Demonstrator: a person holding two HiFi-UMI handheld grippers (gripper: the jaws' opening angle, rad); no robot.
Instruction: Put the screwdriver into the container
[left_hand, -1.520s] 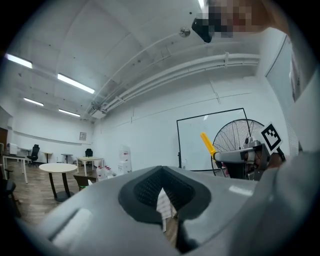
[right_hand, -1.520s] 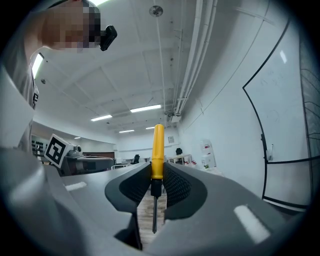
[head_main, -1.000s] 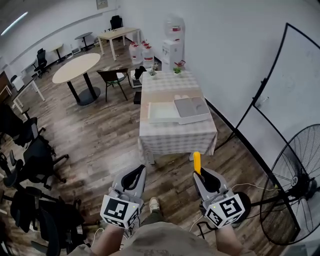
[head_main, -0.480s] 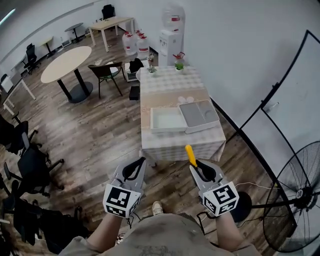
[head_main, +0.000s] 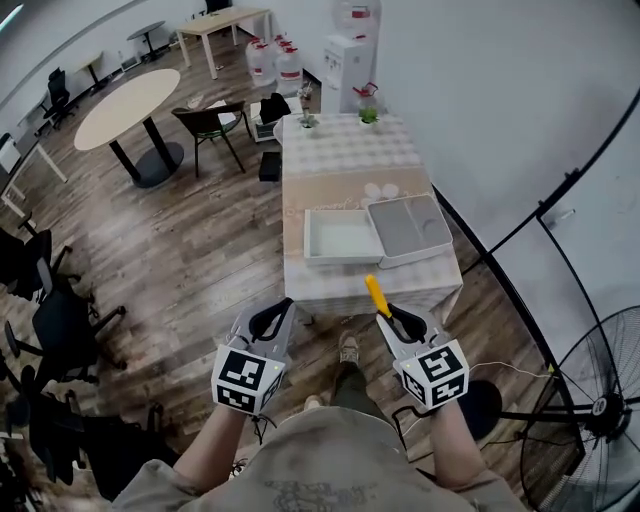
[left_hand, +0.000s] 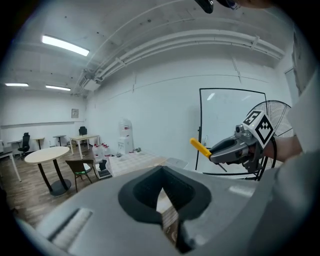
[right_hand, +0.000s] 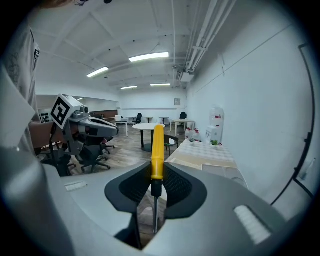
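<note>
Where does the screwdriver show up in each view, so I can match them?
Head view: screwdriver lower center-right, yellow handle poking from the right gripper.
Left gripper view: screwdriver right of center, held by the right gripper.
Right gripper view: screwdriver dead center, upright between the jaws.
Shared landmark: the white water dispenser against the far wall, seen in all three.

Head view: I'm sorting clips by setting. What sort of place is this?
Probably an open-plan office or meeting space: a round table, black office chairs on a wood floor, and a water dispenser with spare bottles beside it.
</note>
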